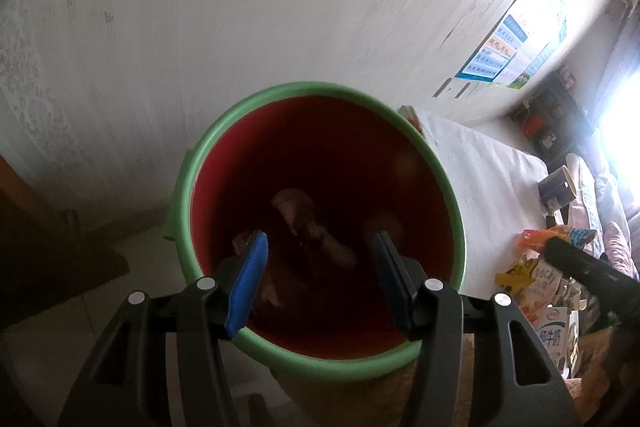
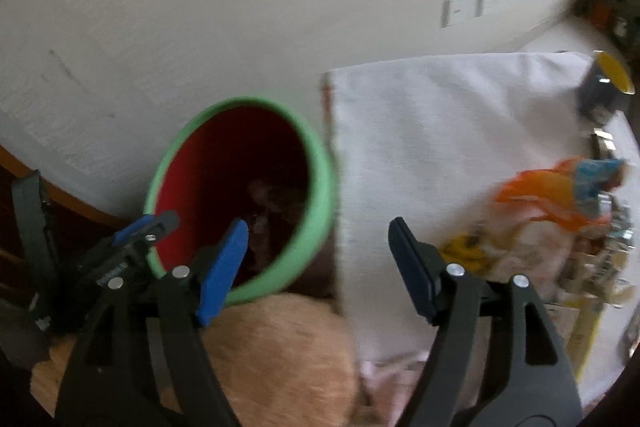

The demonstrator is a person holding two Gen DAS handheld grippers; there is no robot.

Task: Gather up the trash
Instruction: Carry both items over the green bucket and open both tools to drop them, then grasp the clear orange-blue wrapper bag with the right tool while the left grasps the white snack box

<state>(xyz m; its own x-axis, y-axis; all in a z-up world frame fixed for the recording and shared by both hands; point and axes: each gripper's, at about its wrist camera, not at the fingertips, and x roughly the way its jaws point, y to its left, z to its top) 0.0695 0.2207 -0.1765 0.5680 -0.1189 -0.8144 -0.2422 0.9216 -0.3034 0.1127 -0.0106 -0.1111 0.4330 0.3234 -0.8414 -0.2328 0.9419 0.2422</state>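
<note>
A red bin with a green rim (image 1: 440, 183) stands by the wall, with crumpled paper trash (image 1: 308, 223) at its bottom. My left gripper (image 1: 320, 247) hangs open and empty right above the bin's mouth. In the right wrist view the bin (image 2: 320, 187) is at the left, and my right gripper (image 2: 318, 231) is open and empty between the bin and the white-clothed table (image 2: 440, 131). A pile of snack wrappers and cartons (image 2: 560, 219) lies on the table to its right; the pile also shows in the left wrist view (image 1: 540, 287).
A dark mug with a yellow inside (image 2: 608, 87) lies at the table's far right. A beige cushion (image 2: 276, 355) is below the bin. The left gripper (image 2: 136, 231) shows at the bin's left rim. A poster (image 1: 516, 39) hangs on the wall.
</note>
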